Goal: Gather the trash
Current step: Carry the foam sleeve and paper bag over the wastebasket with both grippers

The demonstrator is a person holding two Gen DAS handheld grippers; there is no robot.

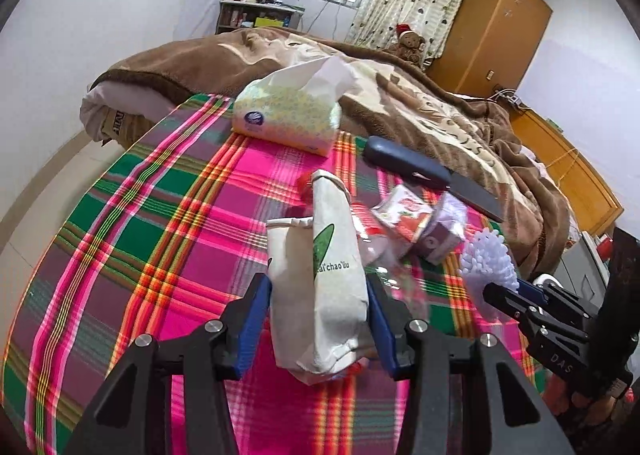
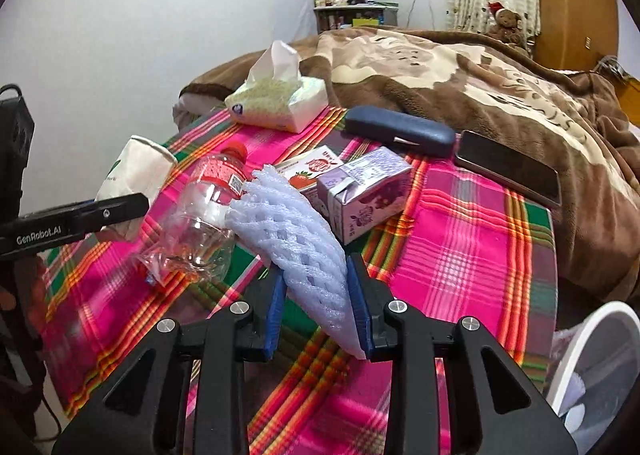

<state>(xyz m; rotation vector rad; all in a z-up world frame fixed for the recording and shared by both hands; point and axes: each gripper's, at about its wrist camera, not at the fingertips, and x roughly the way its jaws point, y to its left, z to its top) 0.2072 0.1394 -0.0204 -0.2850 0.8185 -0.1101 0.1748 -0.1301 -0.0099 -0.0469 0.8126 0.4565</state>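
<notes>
On the plaid cloth [image 2: 472,239], your left gripper [image 1: 318,309] clamps the paper bag [image 1: 320,287], hiding its lower end; your right gripper [image 2: 316,293] pinches the foam net [image 2: 296,239]. Far behind, the clear bottle [image 2: 204,215] blurs.

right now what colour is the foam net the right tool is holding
White, faintly bluish foam fruit net, seen best in the right wrist view, pinched in the right tool.

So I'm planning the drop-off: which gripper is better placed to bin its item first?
Right. The right gripper holds the foam net, and the white bin sits just to its right.
</notes>
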